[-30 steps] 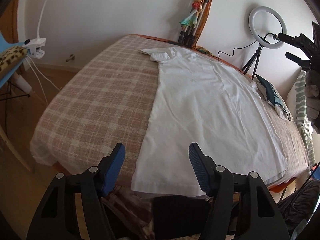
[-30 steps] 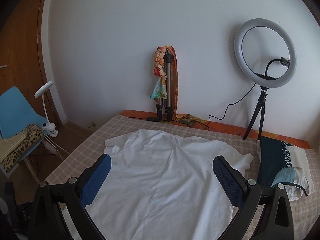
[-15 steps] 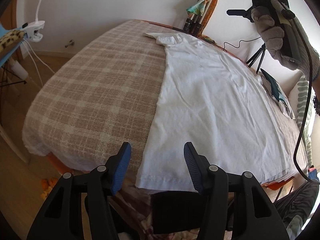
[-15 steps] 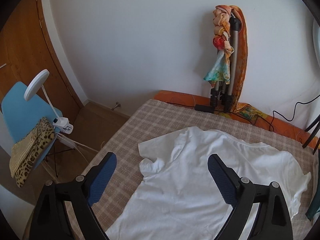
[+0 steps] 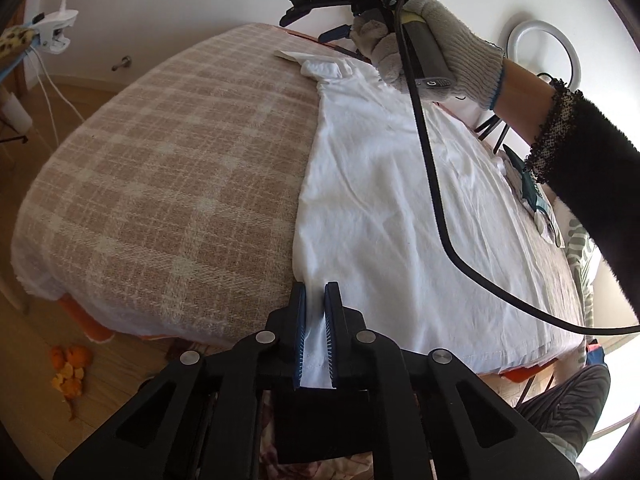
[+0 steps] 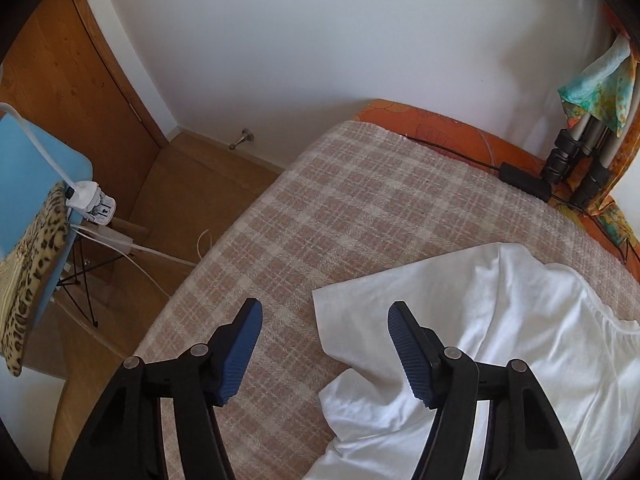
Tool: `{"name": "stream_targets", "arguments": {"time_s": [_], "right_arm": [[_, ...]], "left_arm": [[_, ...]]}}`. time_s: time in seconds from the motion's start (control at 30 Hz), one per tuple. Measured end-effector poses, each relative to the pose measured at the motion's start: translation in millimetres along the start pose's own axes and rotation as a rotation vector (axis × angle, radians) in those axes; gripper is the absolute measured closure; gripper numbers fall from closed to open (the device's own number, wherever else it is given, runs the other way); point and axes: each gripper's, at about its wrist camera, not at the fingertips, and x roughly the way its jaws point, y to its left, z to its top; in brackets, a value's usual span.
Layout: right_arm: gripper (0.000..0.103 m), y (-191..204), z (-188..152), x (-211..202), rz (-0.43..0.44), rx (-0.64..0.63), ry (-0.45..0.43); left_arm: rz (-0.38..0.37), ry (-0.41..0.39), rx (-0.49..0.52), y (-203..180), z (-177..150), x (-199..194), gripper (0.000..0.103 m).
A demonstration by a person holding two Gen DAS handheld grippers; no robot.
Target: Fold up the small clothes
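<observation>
Lying flat on checked beige blanket (image 5: 160, 184): thin white cotton T-shirt (image 5: 384, 208), light, limp, wrinkle-prone. Left gripper (image 5: 315, 300) pinching hem corner at six o'clock, pads clamped on cloth. Right gripper (image 6: 322, 322) closing, nothing gripped, nearing sleeve (image 6: 360, 308) at twelve o'clock; best pinched at seam.

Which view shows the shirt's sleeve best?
The right wrist view: the sleeve fills the foreground, partly between the right gripper's closing jaws, untouched. The left wrist view shows it small and far off, below the gloved hand; there the left gripper pinches the shirt's hem.
</observation>
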Motion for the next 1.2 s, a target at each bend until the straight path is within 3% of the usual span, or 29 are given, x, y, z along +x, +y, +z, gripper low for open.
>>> {"name": "stream_targets", "arguments": {"time_s": [0.1, 0.27, 0.33, 0.4, 0.47, 0.8, 1.2], "right_arm": [[0.042, 5.9, 1.8, 23.5, -0.002, -0.014, 0.038], [0.064, 6.2, 1.8, 47.2, -0.064, -0.043, 0.084], [0.067, 3.3, 1.8, 48.7, -0.075, -0.043, 0.081], [0.077, 3.5, 1.4, 48.7, -0.084, -0.062, 0.076], [0.100, 3.4, 1.2, 48.3, -0.109, -0.089, 0.070], [0.103, -53.5, 4.0, -15.2, -0.011, 0.098, -0.100], [0.103, -117.0, -24.4, -83.6, -0.077, 0.179, -0.220]], "left_arm": [[-0.030, 0.003, -0.015, 0.7, 1.9, 0.3, 0.099], [-0.040, -0.002, -0.017, 0.6, 3.7, -0.7, 0.100], [-0.041, -0.002, -0.017, 0.9, 3.0, -0.3, 0.100], [-0.049, -0.002, -0.018, 0.8, 1.9, -0.8, 0.100], [-0.058, -0.008, -0.014, 1.7, 2.6, -2.6, 0.101], [-0.112, -0.042, 0.051, -16.6, 2.6, -13.2, 0.101], [-0.173, -0.040, 0.180, -66.6, 3.3, -10.6, 0.101]]}}
